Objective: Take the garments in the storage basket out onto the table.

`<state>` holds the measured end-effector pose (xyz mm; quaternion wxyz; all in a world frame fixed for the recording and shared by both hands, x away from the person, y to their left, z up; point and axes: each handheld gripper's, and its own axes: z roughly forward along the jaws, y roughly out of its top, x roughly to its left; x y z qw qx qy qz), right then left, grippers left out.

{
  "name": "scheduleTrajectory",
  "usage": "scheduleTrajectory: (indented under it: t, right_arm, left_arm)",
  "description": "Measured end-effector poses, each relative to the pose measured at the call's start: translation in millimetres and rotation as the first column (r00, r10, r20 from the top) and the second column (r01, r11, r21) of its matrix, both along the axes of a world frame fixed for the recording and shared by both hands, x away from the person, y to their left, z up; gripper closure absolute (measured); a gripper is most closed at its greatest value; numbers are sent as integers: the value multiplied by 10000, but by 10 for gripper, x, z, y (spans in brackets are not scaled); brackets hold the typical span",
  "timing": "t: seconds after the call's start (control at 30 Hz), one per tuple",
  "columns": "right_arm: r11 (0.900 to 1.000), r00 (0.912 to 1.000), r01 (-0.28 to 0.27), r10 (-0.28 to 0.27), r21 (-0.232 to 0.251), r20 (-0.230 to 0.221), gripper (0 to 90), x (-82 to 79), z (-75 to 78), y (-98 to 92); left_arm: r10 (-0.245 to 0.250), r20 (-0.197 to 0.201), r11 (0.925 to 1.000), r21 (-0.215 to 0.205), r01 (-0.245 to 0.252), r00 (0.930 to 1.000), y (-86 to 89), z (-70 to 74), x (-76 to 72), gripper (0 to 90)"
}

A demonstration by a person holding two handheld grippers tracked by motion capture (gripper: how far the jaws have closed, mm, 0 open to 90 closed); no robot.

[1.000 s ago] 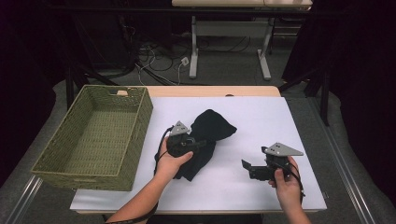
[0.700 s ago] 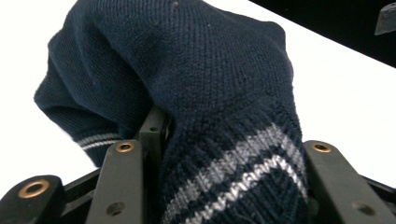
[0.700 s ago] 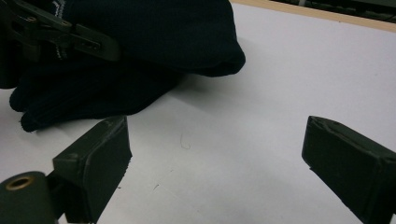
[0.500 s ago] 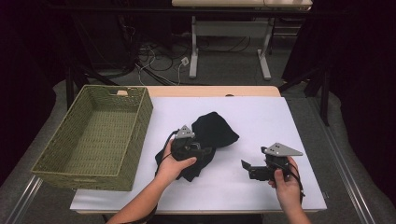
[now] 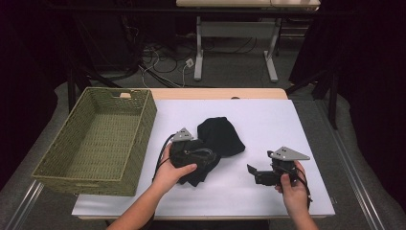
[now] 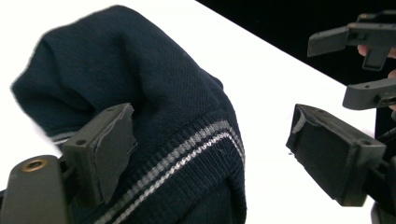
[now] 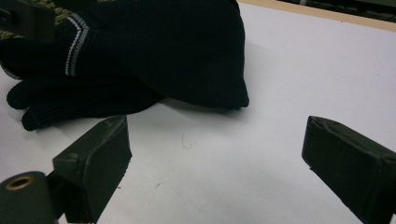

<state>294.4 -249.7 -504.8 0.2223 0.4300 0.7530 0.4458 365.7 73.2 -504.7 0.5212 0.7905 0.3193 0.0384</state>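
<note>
The left gripper (image 6: pixel 210 154) stands with jaws apart, one pad against the dark knit garment (image 6: pixel 154 93), whose striped cuff lies between them. The right gripper (image 7: pixel 215 177), also open and empty, is well off to that garment's far side, so the left is nearer.

gloves (image 6: pixel 177 107): dark rib knit cloth | basket (image 5: pixel 95 139): woven wicker | table (image 5: pixel 287 120): matt white

Bright overhead light on the white table (image 5: pixel 268 124) — blown-out glare, near jaws blurred — dark, dim surroundings.
</note>
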Motion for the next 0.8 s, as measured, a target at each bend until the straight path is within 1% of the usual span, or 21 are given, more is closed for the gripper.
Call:
scheduleTrajectory:
  t: [0.03, 0.13, 0.23, 0.4, 0.5, 0.57, 0.67, 0.7, 0.73, 0.8]
  right_arm:
    - [10000, 10000, 1, -1, 4, 3, 76, 1, -1, 1]
    - [10000, 10000, -37, 37, -44, 15, 77, 1, 0, 0]
    - [10000, 10000, 12, -12, 1, -7, 76, -1, 2, 1]
    - [10000, 10000, -3, 3, -10, 6, 77, -1, 4, 6]
    - [10000, 10000, -25, 26, -76, 26, 77, 0, 0, 5]
    - [10000, 10000, -19, 20, -45, 31, 77, 2, -4, 10]
    - [10000, 10000, -6, 6, -52, 5, 77, 2, -4, 11]
    - [10000, 10000, 3, -3, -68, -32, 77, 1, -3, 11]
    - [10000, 10000, 10, -10, -45, -15, 76, 2, -4, 13]
    - [9999, 10000, -23, 22, -99, -48, 76, 5, -1, 8]
  left_arm:
    - [77, 98, 10000, -45, -77, 9999, 19, 18, -4, 128]
    - [228, 66, 9995, -239, -226, 9997, 88, 73, -23, 65]
    - [411, 164, 9986, -347, -405, 9990, 169, 120, -43, 6]
    - [532, 363, 9980, -373, -518, 9979, 286, 165, -69, 6]
    - [626, 309, 9968, -520, -609, 9976, 339, 178, -88, 5]
    - [634, 438, 9967, -532, -610, 9970, 384, 187, -102, 5]
    - [734, 528, 9959, -574, -703, 9959, 426, 190, -126, 6]
    - [748, 588, 9953, -655, -709, 9955, 442, 191, -135, 6]
    - [823, 586, 9935, -834, -773, 9949, 451, 188, -147, 6]
    - [797, 627, 9927, -961, -735, 9948, 490, 189, -161, 6]
